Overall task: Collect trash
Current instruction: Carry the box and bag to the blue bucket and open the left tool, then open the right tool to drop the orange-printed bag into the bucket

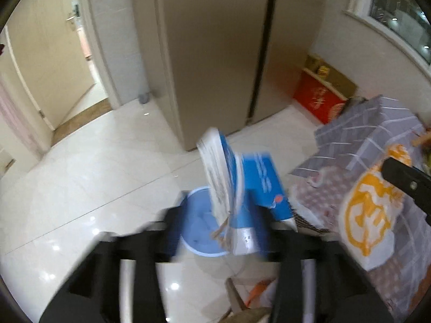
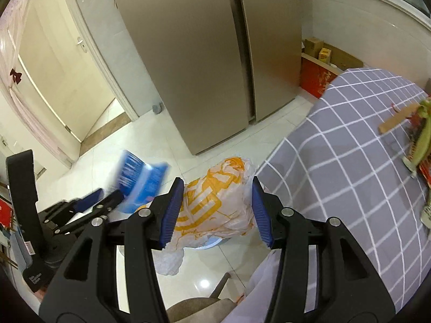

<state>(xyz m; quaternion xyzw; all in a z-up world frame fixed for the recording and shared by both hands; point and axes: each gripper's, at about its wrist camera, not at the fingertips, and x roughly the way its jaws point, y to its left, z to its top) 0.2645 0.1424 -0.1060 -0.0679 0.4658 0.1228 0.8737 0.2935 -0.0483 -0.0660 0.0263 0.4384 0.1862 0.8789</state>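
1. Two tongs are in view. My left tongs (image 1: 226, 231) are closed on a flat blue-and-white paper package (image 1: 237, 177), gripped at its lower end so that it stands upright and blurred between the jaws.
2. From the left wrist view, that package sits directly above a round light-blue plastic bin (image 1: 199, 226) on the glossy white tiled floor (image 1: 94, 177).
3. My right tongs (image 2: 215, 210) stand wide open, blue pads (image 2: 170, 215) well apart, gripping nothing that I can see.
4. Between those pads, farther off, I see a crumpled white plastic bag with orange print (image 2: 215, 204). It hangs beside the edge of the tabletop and over the rim of the bin; I cannot tell what supports it.
5. In the right wrist view the left tongs (image 2: 107, 202) appear at lower left with the blue package (image 2: 140, 183) in their grip, just beside the orange-printed bag.
6. The tabletop carries a grey cloth with a white grid (image 2: 350, 161); at its far right lie a wooden strip (image 2: 398, 121) and some green and red items too indistinct to identify.
7. A tall beige double-door refrigerator (image 2: 202, 53) stands behind the bin, with a red carton (image 2: 315, 80) to its right.
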